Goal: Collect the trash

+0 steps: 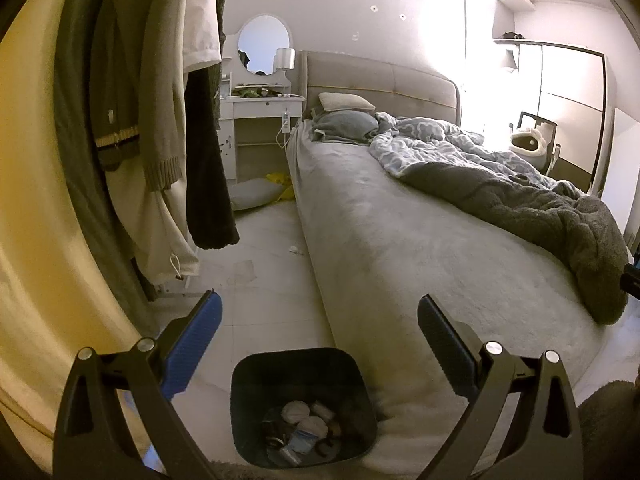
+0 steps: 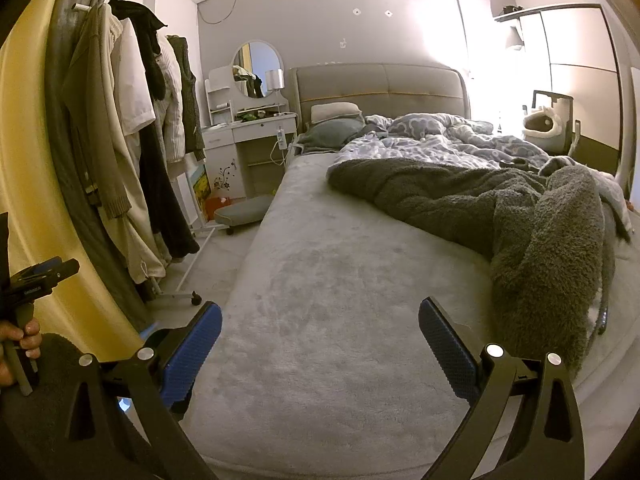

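A dark square trash bin stands on the floor beside the bed's near corner, with crumpled paper and wrappers lying inside. My left gripper hangs open above and just beyond the bin, nothing between its blue pads. A small white scrap lies on the floor tiles by the bed's side. In the right wrist view my right gripper is open over the grey bed sheet, holding nothing. A hand holding the left gripper's handle shows at the far left of that view.
A clothes rack on castors with hanging garments stands left of the bed. A white dressing table with mirror sits at the far wall, with a cushion and yellow item on the floor below. A rumpled grey blanket covers the bed's right side.
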Demonstrator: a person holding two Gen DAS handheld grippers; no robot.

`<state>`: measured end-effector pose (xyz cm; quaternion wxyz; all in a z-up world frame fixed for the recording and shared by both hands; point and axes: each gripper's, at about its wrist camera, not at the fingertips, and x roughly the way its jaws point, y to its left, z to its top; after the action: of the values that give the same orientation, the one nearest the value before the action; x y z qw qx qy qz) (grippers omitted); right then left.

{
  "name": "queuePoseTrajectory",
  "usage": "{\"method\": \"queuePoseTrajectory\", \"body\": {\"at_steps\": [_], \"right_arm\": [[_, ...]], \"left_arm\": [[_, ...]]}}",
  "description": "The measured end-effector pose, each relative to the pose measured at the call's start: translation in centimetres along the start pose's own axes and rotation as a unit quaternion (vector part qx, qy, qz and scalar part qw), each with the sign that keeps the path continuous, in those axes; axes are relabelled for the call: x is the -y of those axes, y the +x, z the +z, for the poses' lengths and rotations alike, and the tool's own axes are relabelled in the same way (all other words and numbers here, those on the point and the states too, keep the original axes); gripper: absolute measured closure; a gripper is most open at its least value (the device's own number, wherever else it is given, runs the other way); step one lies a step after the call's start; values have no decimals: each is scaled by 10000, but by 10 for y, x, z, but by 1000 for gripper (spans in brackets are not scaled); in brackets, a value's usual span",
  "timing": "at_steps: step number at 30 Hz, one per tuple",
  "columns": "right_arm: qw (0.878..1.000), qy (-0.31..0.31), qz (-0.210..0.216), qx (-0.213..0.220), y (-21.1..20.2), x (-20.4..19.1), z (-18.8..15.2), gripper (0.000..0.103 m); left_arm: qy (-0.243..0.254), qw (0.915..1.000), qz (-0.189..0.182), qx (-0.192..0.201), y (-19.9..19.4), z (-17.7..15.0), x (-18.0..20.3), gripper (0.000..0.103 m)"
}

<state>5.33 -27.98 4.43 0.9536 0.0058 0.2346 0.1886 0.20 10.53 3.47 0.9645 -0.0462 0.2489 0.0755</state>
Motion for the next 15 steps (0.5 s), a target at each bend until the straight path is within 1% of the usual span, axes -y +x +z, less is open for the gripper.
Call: {"method": "queuePoseTrajectory", "body": {"at_steps": [15], "right_arm": [[10000, 5, -8, -6, 0, -2, 0, 3]], "left_arm": [[16, 10000, -5, 4, 0, -1, -1, 3]]}}
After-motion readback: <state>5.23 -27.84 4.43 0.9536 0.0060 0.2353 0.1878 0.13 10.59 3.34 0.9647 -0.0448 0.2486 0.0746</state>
